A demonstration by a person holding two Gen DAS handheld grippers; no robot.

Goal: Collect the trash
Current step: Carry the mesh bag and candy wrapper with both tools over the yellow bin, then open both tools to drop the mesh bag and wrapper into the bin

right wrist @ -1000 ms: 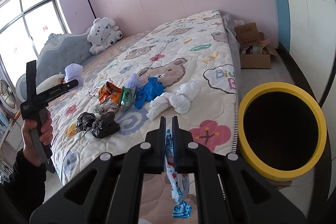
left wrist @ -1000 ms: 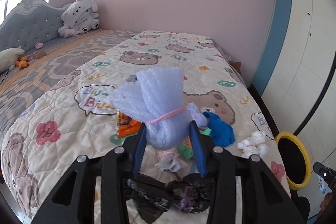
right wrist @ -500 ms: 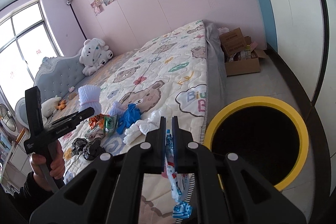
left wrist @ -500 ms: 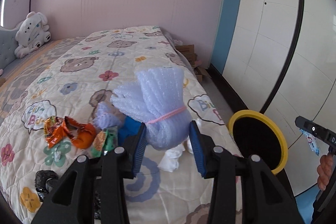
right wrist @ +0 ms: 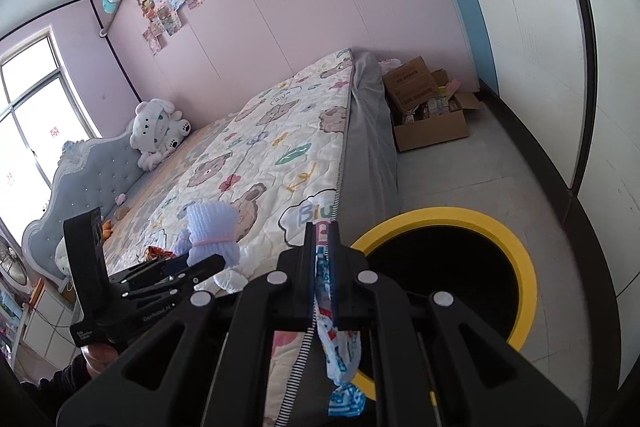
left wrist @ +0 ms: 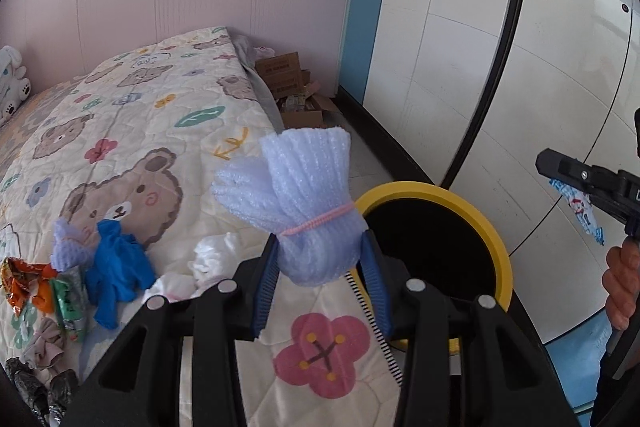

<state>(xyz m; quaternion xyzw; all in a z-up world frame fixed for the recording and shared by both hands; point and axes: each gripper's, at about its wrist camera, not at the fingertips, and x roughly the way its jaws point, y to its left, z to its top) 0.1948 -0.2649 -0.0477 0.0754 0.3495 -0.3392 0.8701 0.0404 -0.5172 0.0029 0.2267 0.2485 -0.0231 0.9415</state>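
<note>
Two pieces of trash are held in the air near a yellow-rimmed bin (left wrist: 496, 227) standing on the floor beside a bed (left wrist: 168, 115). One is a pale lilac foam bundle (left wrist: 308, 203) tied with a pink band, grasped at its lower end between the blue-padded fingers of the left gripper (left wrist: 322, 279), just short of the bin's rim. The other is a blue and white printed wrapper (right wrist: 340, 343), pinched flat in the tightly clenched right gripper (right wrist: 322, 275) and dangling below it, close to the bin's dark opening.

Neither piece has been dropped in, so this looks like the carrying stage, with release over the bin to come. The bin's inside is too dark to tell what it holds.

More litter is left on the bear-print quilt: a blue glove (left wrist: 116, 267), white crumpled tissue (left wrist: 212, 259), a small lilac scrap (left wrist: 66, 251), orange and green wrappers (left wrist: 28, 283), and black crumpled bags (left wrist: 36, 387) at the near corner. The task seems partly done at best, with several more trips likely needed.
</note>
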